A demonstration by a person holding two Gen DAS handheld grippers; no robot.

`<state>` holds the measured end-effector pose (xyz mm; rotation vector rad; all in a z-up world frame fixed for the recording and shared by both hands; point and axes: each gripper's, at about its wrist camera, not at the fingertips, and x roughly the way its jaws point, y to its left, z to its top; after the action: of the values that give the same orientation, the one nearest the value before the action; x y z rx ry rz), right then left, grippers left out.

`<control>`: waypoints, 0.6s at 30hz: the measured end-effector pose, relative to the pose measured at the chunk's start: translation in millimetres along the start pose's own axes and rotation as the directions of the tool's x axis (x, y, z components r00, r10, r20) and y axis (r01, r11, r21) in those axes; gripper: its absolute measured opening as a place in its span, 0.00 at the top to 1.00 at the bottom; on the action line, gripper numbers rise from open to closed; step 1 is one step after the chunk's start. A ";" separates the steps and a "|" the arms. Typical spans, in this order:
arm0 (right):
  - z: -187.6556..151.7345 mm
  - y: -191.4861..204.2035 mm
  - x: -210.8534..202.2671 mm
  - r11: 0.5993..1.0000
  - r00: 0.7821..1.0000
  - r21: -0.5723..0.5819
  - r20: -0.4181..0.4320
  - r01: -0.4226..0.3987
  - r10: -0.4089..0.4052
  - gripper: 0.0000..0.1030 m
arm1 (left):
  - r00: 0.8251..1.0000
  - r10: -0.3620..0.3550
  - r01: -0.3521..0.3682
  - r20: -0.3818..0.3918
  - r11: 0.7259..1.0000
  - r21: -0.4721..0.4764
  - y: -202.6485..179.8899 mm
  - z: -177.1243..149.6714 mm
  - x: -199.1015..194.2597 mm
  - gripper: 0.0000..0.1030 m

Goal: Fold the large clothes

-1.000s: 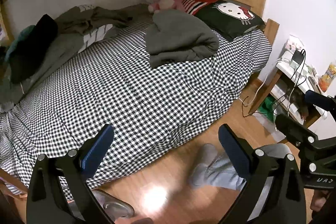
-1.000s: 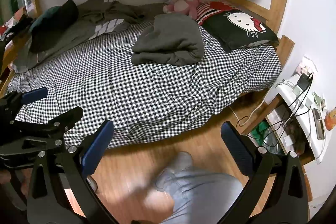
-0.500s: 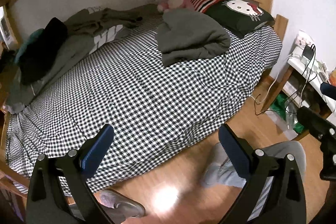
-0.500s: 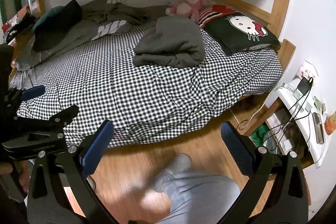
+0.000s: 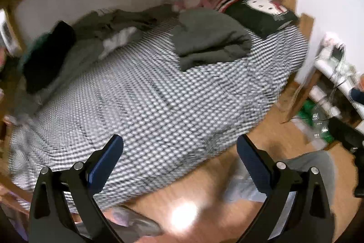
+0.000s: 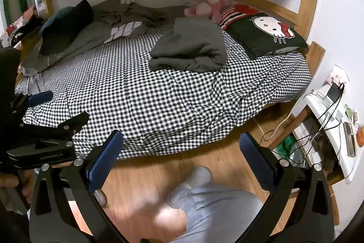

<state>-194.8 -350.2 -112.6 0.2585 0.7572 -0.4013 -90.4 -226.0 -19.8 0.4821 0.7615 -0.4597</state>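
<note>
Both of your grippers hang above the wooden floor (image 6: pixel 141 170) at the near side of the bed, and neither one touches any cloth. Your left gripper (image 5: pixel 179 158) has its blue-padded fingers spread wide with nothing between them; the left wrist view is smeared by motion blur, so fine detail there is hard to read. Your right gripper (image 6: pixel 180 154) is likewise spread wide and empty, and in its view your left gripper shows at the left edge over the near corner of the bed. The checked bedsheet (image 6: pixel 145 92) covers the mattress and is bare across its middle. The grey garment (image 6: pixel 193 47) you are to fold lies bunched in a loose heap toward the head end of the bed, well apart from both grippers, just beside the black cat-face pillow (image 6: pixel 266 33). A pink plush toy (image 6: pixel 208 7) sits behind that heap near the wall. More rumpled grey clothes (image 6: pixel 95 31) and a dark cushion (image 6: pixel 66 24) are piled along the far left side of the bed. Your leg in light grey trousers (image 6: pixel 211 206) stands on the floor between the right gripper's fingers in that view. A white side table (image 6: pixel 329 115) with cables sits to the right of the bed.
</note>
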 end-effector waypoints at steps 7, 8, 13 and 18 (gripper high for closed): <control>-1.7 -0.3 -0.7 1.000 1.000 0.004 0.001 -0.001 0.001 0.03 | 0.999 0.042 -0.042 0.001 0.999 0.003 -2.1 -2.1 -3.0 0.04; -1.8 -0.4 -1.1 1.000 1.000 0.003 0.001 -0.002 0.002 0.03 | 0.999 0.053 -0.053 0.004 0.999 0.012 -3.0 -2.5 -3.6 0.04; -2.1 -0.4 -1.2 1.000 1.000 0.002 0.001 -0.001 0.001 0.03 | 1.000 0.021 -0.021 -0.002 1.000 0.009 -1.1 -2.7 -5.4 0.04; -2.9 -0.2 -1.8 1.000 1.000 0.001 -0.002 -0.002 0.002 0.03 | 1.000 -0.014 0.014 -0.012 1.000 0.006 -0.1 -2.5 -4.3 0.04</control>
<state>-197.8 -348.9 -113.4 0.2608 0.7583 -0.3994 -94.6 -223.7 -18.2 0.4862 0.7759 -0.4726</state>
